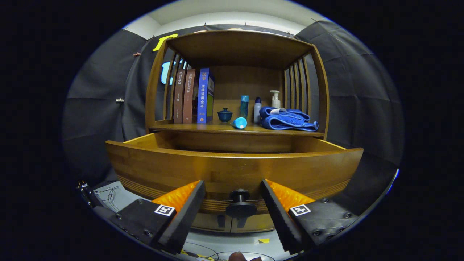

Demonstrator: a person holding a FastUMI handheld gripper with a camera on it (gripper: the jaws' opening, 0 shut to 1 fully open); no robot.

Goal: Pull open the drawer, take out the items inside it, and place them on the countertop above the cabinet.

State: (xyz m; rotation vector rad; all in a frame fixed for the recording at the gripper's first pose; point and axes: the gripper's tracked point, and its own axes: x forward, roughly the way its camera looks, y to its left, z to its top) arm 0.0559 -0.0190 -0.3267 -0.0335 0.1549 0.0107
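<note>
A wooden cabinet stands ahead with its drawer (232,168) pulled out toward me. The drawer's dark round knob (239,203) sits between my fingers, clear of both. My gripper (232,192) is open, its fingers spread to either side of the knob and touching nothing. The drawer's front hides its inside, so I cannot tell what lies in it. On the countertop (217,128) above the drawer lie a folded blue towel (288,119), a light blue cup on its side (239,123), a small dark blue lidded bowl (224,115) and a few bottles (257,107).
Three books (192,96) stand upright at the left of the countertop, under the cabinet's upper shelf (235,47). Slatted wooden sides (299,85) close the shelf space left and right. Loose wires (108,194) lie on the floor at the lower left.
</note>
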